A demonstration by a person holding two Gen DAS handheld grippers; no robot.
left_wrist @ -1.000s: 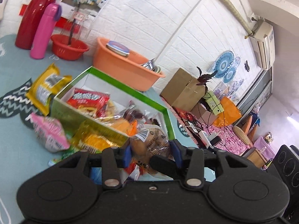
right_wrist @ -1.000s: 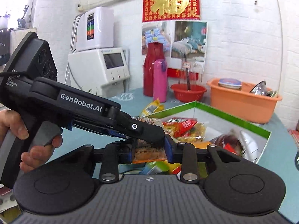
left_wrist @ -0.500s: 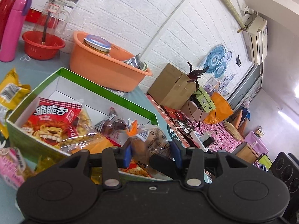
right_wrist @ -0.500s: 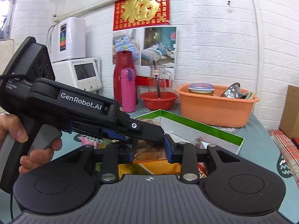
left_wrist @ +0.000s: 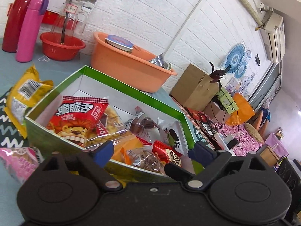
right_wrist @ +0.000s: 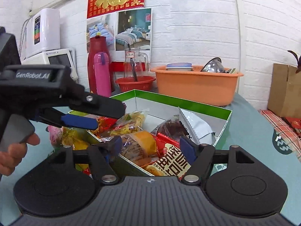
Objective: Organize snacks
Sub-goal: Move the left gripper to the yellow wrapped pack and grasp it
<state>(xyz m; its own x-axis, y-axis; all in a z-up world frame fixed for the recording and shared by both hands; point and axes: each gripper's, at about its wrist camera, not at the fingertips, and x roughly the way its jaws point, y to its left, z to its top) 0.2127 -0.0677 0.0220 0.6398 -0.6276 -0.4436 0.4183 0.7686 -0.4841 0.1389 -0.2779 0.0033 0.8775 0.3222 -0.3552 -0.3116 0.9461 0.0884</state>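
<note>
Teal tabletop [left_wrist: 11, 184]: both tongs spread over green snack box [left_wrist: 131, 92].

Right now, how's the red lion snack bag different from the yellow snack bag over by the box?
The red lion bag sits inside the green box, leaning against its near wall with the printed front showing. The yellow bag lies outside the box on the table, with its barcode visible. Both are sealed packets, and neither is touched by a gripper.
</note>
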